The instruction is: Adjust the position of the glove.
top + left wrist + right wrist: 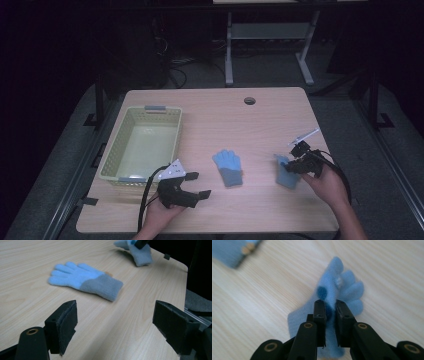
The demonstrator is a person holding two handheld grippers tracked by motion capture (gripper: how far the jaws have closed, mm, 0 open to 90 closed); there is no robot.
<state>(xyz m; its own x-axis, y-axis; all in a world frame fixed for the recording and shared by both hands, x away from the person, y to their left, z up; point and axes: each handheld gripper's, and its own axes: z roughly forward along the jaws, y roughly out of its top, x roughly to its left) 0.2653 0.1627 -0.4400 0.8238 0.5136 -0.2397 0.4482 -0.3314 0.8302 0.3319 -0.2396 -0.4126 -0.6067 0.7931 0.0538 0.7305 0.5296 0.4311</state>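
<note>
Wooden bench point(270, 120) is seen from above. A pale yellow-green plastic basket point(113, 150) is set at 9 o'clock of the bench centre, near the left edge. A light blue glove with grey cuff point(228, 167) is laid flat near the middle, fingers pointed to 12 o'clock, cuff to 6 o'clock. A second blue glove point(286, 175) is found at 3 o'clock of the first, apart from it.

Left tongs point(195, 184) are held low at 6 o'clock of the basket, near the front edge, jaws spread wide and nothing gripped; in the left gripper view the flat glove point(85, 281) is seen ahead between the spread jaws, untouched.

Right tongs point(292, 167) are clenched on the second glove; in the right gripper view point(330, 312) the jaws are nearly closed with blue fabric point(342, 287) pinched between them, fingers of that glove splayed toward 1 o'clock, the rest resting on the bench.

A round hole point(249, 101) is cut in the bench at 12 o'clock.
</note>
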